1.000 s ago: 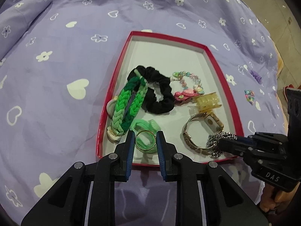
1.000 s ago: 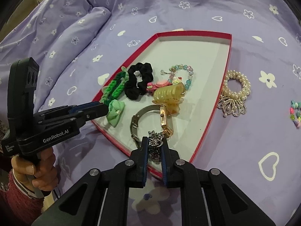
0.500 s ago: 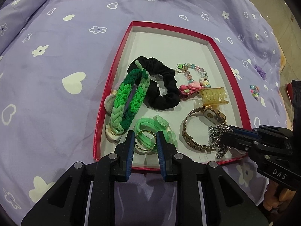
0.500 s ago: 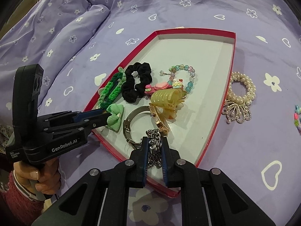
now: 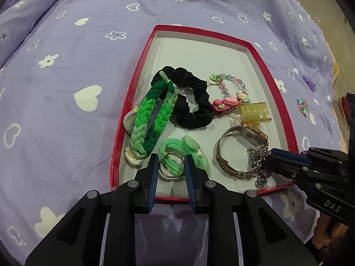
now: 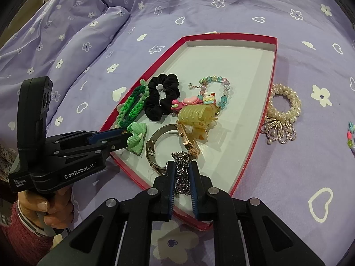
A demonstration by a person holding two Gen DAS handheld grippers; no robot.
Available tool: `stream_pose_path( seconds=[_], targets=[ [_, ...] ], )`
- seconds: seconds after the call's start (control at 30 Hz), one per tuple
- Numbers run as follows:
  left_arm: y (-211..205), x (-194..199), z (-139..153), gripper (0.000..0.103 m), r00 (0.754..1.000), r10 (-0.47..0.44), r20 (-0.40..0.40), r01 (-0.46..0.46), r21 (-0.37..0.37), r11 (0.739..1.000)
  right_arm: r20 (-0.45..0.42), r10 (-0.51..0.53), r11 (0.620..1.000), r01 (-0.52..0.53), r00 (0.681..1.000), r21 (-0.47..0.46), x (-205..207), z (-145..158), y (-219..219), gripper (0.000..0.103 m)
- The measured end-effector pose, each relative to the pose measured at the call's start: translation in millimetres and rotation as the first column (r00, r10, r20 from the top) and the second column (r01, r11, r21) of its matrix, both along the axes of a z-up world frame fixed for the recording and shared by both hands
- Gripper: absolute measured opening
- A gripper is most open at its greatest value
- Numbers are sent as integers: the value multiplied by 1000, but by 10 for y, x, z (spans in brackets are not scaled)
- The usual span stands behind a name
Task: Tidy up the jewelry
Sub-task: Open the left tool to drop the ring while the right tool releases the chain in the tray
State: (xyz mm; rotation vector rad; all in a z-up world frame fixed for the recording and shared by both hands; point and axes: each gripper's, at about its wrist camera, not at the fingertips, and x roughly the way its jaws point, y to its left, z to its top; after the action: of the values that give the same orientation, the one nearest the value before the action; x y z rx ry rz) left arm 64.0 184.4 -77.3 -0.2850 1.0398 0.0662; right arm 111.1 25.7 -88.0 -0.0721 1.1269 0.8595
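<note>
I'm working over a bed dressed in a lilac sheet (image 6: 221,6) printed with white hearts and flowers, one red tray (image 5: 286,119) at frame centre. Inside it I count two green hair ties, one black scrunchie (image 5: 195,102), one watch (image 5: 241,148) and one claw clip (image 6: 197,119); one pearl bracelet (image 6: 284,104) lies just outside. My left hand-held gripper (image 5: 172,166) grasps a gold ring (image 5: 172,165), and my right hand-held gripper (image 6: 182,173) is clenched on a silver chain (image 6: 182,168) at the tray's lower edge.

Bed, covered by purple bedspread (image 6: 221,11) with white flowers and hearts. Lying directly on it: red tray (image 6: 261,128); pearl bracelet (image 6: 283,108) just beside tray; small bead clusters (image 5: 302,107); purple trinket (image 5: 308,82).
</note>
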Motion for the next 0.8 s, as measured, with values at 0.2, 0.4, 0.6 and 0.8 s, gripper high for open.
stream_pose_path(
  seconds=[0.2,0.4,0.6,0.8],
  targets=[
    [-25,12,3,30,1000,-7,-6,7,4,1000,-6,-1,1000,1,1000,4,5,4,-13,13],
    [-50,8,23,43,1000,-5,-4,5,25,1000,-19,-8,1000,9,1000,18,19,12,-45,14],
    [-54,-23,43,47,1000,0,-5,0,24,1000,-22,-25,999,26,999,29,25,50,-90,27],
    [-57,-57,90,50,1000,5,-2,-4,25,1000,-1,-40,998,40,999,50,27,149,-153,38]
  ],
)
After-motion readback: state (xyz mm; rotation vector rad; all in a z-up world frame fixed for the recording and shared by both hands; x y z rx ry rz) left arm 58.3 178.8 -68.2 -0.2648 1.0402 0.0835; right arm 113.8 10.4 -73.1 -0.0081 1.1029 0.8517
